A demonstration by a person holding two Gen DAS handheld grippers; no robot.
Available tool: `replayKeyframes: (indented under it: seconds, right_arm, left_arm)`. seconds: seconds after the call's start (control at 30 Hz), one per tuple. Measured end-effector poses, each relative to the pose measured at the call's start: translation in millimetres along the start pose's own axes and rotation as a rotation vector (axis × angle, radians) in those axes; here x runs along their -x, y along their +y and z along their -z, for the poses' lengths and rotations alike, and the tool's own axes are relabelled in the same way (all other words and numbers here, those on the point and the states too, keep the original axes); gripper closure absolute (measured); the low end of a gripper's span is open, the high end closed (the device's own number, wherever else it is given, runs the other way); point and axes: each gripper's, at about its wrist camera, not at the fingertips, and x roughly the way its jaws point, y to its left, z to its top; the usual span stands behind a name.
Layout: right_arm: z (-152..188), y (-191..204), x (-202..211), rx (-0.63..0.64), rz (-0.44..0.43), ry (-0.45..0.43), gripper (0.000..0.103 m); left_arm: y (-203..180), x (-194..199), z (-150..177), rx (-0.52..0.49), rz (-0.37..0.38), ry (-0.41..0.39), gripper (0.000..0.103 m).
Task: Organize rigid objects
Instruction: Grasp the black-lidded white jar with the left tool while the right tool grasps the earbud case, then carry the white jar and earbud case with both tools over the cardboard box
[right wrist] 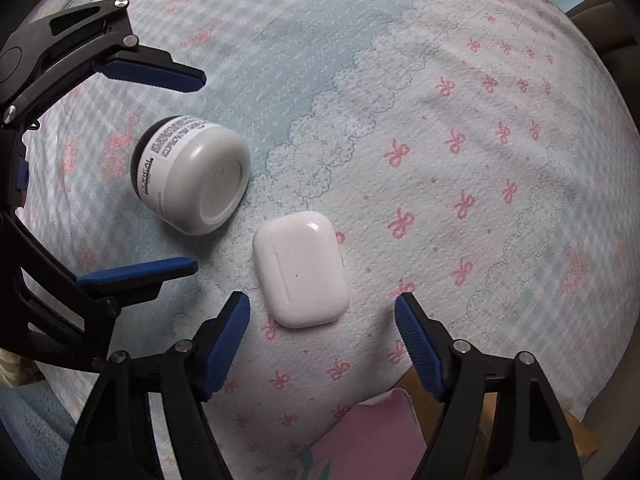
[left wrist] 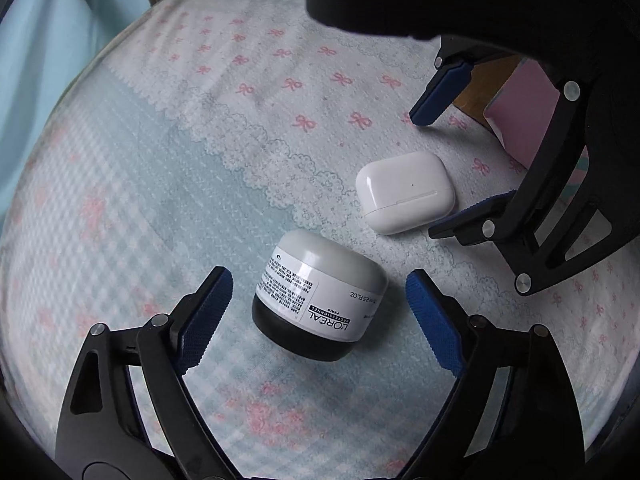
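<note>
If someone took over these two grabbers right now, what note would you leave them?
Left gripper: jaws open, either side of the jar lying on its side, not touching it.
Right gripper: jaws open, around the white earbud case, also not gripping.
Both things lie close together on the bow-patterned cloth; a pink box sits at its edge.
Done: nothing picked up yet.
Left: grip each item and put it in its place.

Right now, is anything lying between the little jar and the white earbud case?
No. Between the L'Oréal jar and the earbud case only bare bow-printed cloth shows, seen clearly in the right wrist view.
</note>
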Motion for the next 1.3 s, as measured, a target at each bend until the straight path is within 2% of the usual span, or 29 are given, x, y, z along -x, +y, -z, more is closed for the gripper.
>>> replayKeyframes:
  seconds: [0.07,0.1,0.13,0.23,0.57,0.9,1.3]
  right_arm:
    - [0.3,1.9,-3.0,-0.014,-0.015,-0.024,0.037]
    - [0.4,2.8,-4.2,-0.025,-0.025,-0.035,0.039]
    - [0.7,3.2,-5.7,-0.034,-0.032,-0.044,0.046]
    - [0.7,5.6,-8.6,-0.051,-0.025,-0.066,0.059]
    - [-8.1,-3.7,-9.1,-0.085,-0.045,-0.074,0.060]
    - [-5.5,-9.2,10.7,-0.180,-0.099,-0.111,0.060]
    - [13.0,-5.4,55.4,-0.287,-0.134,-0.187,0.060]
  left_arm:
    - [1.7,-4.7,2.0,0.011,0.014,-0.011,0.022]
    - [2.2,-5.6,2.6,0.018,0.023,-0.016,0.031]
    - [2.6,-7.1,3.0,0.024,0.039,-0.015,0.036]
    - [4.9,-9.6,4.3,0.045,0.071,-0.021,0.041]
    - [29.9,-9.1,6.3,0.205,0.153,-0.036,0.041]
    - [39.3,19.8,14.6,0.271,0.146,-0.057,0.041]
    - [44.9,78.4,27.8,0.426,0.135,-0.138,0.041]
